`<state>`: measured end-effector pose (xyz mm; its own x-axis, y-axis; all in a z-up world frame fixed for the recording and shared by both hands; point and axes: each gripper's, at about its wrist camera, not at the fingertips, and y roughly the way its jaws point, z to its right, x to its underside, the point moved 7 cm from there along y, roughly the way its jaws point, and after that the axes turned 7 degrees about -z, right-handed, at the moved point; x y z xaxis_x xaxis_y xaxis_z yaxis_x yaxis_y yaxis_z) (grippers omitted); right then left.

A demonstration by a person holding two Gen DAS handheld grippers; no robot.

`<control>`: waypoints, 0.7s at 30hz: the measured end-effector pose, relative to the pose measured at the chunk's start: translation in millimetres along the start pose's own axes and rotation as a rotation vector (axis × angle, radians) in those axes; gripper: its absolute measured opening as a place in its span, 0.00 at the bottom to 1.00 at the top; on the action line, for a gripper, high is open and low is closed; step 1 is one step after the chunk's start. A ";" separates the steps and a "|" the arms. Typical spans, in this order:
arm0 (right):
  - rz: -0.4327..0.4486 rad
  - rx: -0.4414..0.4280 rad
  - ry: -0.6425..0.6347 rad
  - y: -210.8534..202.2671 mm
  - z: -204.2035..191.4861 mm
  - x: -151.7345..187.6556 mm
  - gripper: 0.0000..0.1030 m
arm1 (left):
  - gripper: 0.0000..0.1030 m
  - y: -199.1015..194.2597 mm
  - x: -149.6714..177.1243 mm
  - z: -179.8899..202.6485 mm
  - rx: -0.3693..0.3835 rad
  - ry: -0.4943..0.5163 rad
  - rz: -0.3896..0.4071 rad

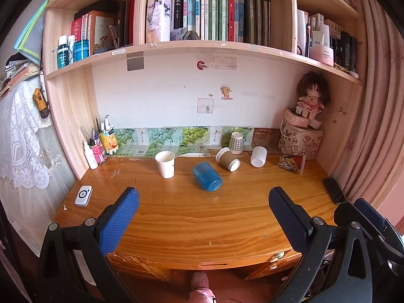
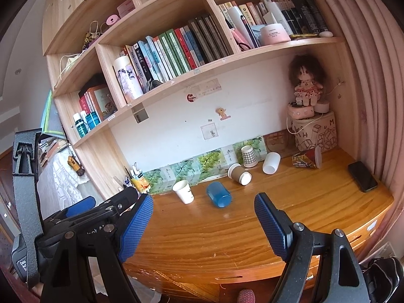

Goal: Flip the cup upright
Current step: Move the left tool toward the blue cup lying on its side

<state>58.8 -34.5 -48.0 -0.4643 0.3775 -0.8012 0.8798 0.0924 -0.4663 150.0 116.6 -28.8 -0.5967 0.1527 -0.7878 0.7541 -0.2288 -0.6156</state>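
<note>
— So, how far along are you?

— Nowhere yet. Over the wooden desk (image 1: pixel 202 217), my left gripper (image 1: pixel 203 210) and right gripper (image 2: pixel 204 219) both gape wide, holding nothing.

— And the cup?

— That blue translucent plastic cup (image 1: pixel 207 176) lies on its side mid-desk, untouched, beside an upright white paper cup (image 1: pixel 165 164).

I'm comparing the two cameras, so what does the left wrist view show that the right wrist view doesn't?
Only the left wrist view shows the small white device at the desk's left edge. Only the right wrist view shows the top shelf with the pink tape roll. Both show the blue cup on its side, the upright white paper cup and the doll.
</note>
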 end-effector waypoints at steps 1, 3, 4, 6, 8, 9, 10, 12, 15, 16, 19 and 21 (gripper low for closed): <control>-0.009 -0.001 -0.003 3.8 1.4 -0.9 0.81 | 0.99 4.1 -0.8 -0.5 0.001 -0.009 -0.009; -0.025 0.001 -0.009 10.8 3.8 -2.4 0.81 | 0.99 13.7 -2.7 -1.5 0.002 -0.027 -0.029; -0.034 -0.002 -0.011 15.1 5.4 -3.8 0.81 | 0.99 19.1 -3.4 -1.6 0.003 -0.034 -0.038; -0.046 -0.002 -0.014 22.3 8.9 -7.3 0.81 | 0.99 30.3 -5.0 -1.9 0.001 -0.050 -0.063; -0.064 0.000 -0.015 30.6 12.0 -11.0 0.81 | 0.99 41.5 -6.1 -2.4 0.000 -0.070 -0.090; -0.075 -0.001 -0.017 35.3 13.2 -12.7 0.81 | 0.99 47.2 -6.9 -2.9 0.002 -0.081 -0.103; -0.086 0.004 -0.022 40.0 14.6 -14.4 0.81 | 0.99 53.6 -7.3 -2.8 0.004 -0.091 -0.117; -0.102 0.018 -0.039 48.9 16.9 -16.9 0.81 | 0.99 68.5 -9.1 -3.4 0.014 -0.105 -0.148; -0.132 0.034 -0.054 66.0 21.2 -22.2 0.81 | 0.99 92.9 -10.9 -3.1 0.025 -0.129 -0.210; -0.144 0.040 -0.058 72.6 22.5 -24.6 0.81 | 0.99 101.4 -11.0 -2.2 0.041 -0.139 -0.234; -0.176 0.072 -0.078 92.8 25.3 -31.1 0.81 | 0.99 124.0 -14.7 -0.6 0.068 -0.158 -0.291; -0.194 0.090 -0.093 105.4 27.3 -34.0 0.81 | 0.99 141.2 -20.1 -0.2 0.084 -0.178 -0.321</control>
<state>164.5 -62.8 -80.1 -0.6347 0.2738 -0.7226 0.7625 0.0705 -0.6431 268.6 81.3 -99.9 -0.8429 0.0618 -0.5345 0.5002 -0.2758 -0.8208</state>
